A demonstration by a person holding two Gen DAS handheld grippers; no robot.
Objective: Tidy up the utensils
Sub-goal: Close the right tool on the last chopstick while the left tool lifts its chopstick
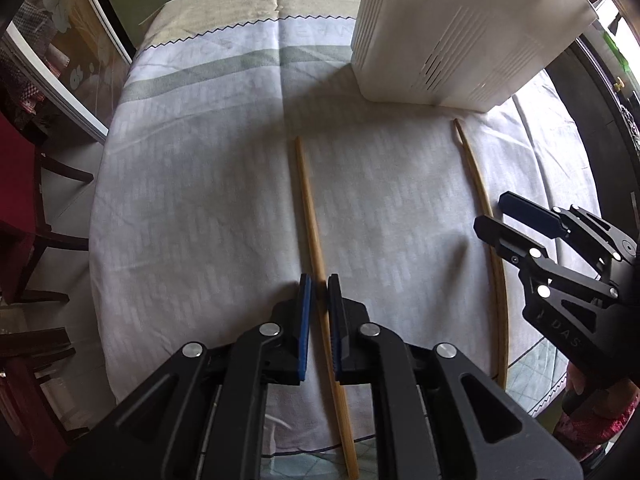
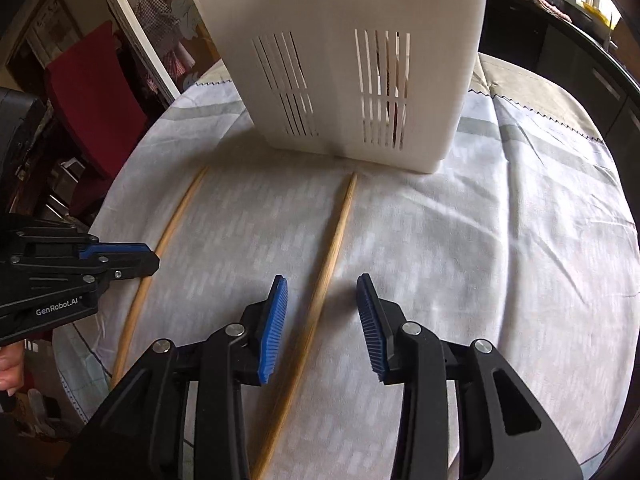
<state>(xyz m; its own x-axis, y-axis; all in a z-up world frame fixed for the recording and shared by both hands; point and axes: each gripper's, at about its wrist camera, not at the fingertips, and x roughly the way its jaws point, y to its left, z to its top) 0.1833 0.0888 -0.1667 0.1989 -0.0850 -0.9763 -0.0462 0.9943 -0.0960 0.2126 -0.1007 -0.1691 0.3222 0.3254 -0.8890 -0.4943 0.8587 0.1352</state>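
Gripping chopstick (image 1: 308, 208) with left gripper (image 1: 319, 284); right gripper (image 2: 322, 300) spread.

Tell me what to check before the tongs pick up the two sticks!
1. Are the right tongs open? Ok.
2. Does the right thin wooden chopstick lie between them? Ok.
3. Are the left tongs lined up over the left thin wooden chopstick? Ok.
4. Are the left tongs squeezing it firmly? Cannot tell.
5. Is the white slotted plastic holder upright on the pale tablecloth? Ok.
6. Is the holder's top free? Cannot tell, out of view.
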